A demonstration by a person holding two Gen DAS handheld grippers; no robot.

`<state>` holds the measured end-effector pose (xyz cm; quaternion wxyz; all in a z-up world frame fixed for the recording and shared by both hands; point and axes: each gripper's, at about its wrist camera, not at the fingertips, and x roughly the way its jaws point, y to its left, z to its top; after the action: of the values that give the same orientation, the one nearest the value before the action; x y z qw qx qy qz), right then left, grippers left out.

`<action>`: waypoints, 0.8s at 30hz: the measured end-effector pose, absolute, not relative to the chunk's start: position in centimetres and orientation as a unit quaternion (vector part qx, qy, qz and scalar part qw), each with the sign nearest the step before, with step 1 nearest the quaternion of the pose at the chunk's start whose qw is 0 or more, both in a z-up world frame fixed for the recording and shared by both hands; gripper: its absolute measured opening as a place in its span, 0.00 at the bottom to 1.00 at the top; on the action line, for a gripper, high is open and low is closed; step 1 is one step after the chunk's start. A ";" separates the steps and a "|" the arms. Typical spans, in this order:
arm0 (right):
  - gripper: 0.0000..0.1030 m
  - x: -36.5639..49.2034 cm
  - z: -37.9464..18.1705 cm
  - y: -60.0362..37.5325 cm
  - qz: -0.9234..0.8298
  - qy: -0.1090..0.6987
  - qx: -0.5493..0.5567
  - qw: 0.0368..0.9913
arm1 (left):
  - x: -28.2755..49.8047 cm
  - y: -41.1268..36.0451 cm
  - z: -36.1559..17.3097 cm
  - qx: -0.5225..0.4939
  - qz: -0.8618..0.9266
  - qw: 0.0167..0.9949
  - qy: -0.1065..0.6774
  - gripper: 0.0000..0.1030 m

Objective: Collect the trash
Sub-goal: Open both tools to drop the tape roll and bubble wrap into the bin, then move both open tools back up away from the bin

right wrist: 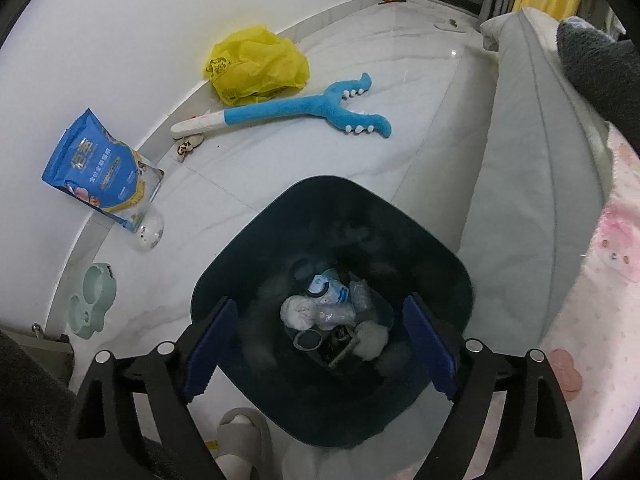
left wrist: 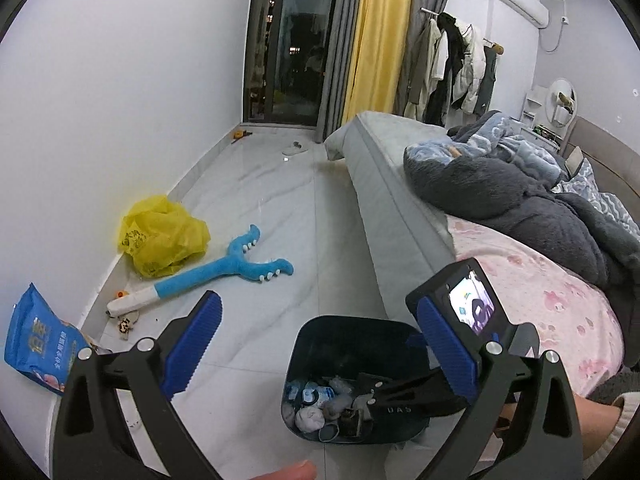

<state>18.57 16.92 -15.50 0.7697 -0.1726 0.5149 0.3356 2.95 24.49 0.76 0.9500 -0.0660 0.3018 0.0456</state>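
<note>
In the left wrist view, the left tool [left wrist: 316, 344] is seen spread wide with nothing between its blue pads, held above the floor [left wrist: 280, 208]. Below it a dark bin [left wrist: 316, 332] stands on the floor just beside the edge of the bed [left wrist: 400, 216], with trash [left wrist: 316, 404] piled at its bottom: crumpled tissues, a small bottle and what may be caps, though the pile is too dim to sort fully. The black body of the right tool [left wrist: 400, 400] is seen reaching over the bin's rim. By the wall a yellow plastic bag [left wrist: 164, 236] lies touching a blue plush toy [left wrist: 224, 268], and a blue pouch [left wrist: 36, 344] leans near the wall at the floor's edge.

In the right wrist view, the right tool [right wrist: 320, 344] is pointed steeply down over the bin [right wrist: 424, 248], its jaws apart and empty, with the trash [right wrist: 332, 308] lying loose on the bin's bottom between the pads as seen from above. The yellow plastic bag [right wrist: 260, 64], the blue plush toy [right wrist: 288, 108] and the blue pouch [right wrist: 96, 164] are spread along the wall side of the floor [right wrist: 400, 60]. A pale green dish [right wrist: 92, 300] sits near the wall, and a slippered foot [right wrist: 240, 440] is placed beside the bin
</note>
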 end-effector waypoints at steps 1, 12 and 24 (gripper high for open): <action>0.84 18.4 -14.9 16.6 0.337 0.508 -0.168 0.775 | 2.7 24.4 0.9 -0.065 0.046 0.951 0.300 0.97; 0.95 16.5 -6.7 10.9 0.331 0.392 -0.139 0.847 | 1.2 21.9 2.1 -0.046 0.064 0.957 0.280 0.97; 0.97 13.0 0.4 -2.0 0.259 0.289 -0.074 0.919 | -0.2 18.2 3.5 -0.036 0.063 0.964 0.257 0.97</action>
<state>12.99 -2.03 0.43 0.9187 -0.0741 0.2890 0.2588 -0.16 18.20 3.48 0.9637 -0.0356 0.2570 0.0632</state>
